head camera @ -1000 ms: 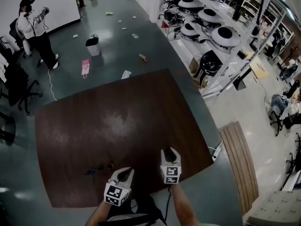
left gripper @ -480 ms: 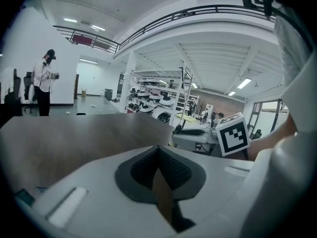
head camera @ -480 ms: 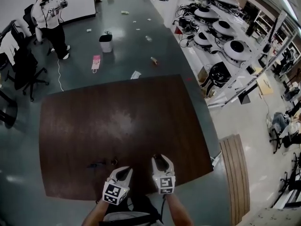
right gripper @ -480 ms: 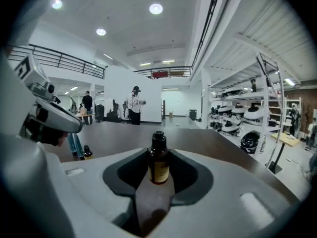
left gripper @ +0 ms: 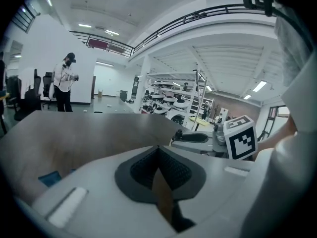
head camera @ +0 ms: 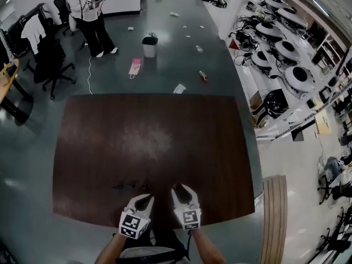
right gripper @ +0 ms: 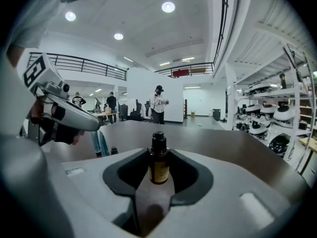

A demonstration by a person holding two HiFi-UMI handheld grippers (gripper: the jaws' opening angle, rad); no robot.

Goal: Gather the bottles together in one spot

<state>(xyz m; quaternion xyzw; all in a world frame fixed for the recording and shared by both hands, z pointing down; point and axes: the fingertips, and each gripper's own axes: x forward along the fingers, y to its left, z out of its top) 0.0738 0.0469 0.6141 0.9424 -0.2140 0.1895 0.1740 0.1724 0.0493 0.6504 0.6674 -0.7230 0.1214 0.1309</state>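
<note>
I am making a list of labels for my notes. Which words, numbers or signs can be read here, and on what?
No readable text anywhere.
Bottle label: yellowish, print too blurred to read.
Marker cubes: black-and-white squares only, no words.
Pink bag: too small to read.

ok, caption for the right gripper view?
Right gripper holds a small dark bottle upright, brown table ahead.

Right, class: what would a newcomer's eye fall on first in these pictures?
A small brown bottle sits upright in the right claw, close to the near edge of a big, dark wooden table. Beyond the table's far left corner, a person stands on the shiny floor.
</note>
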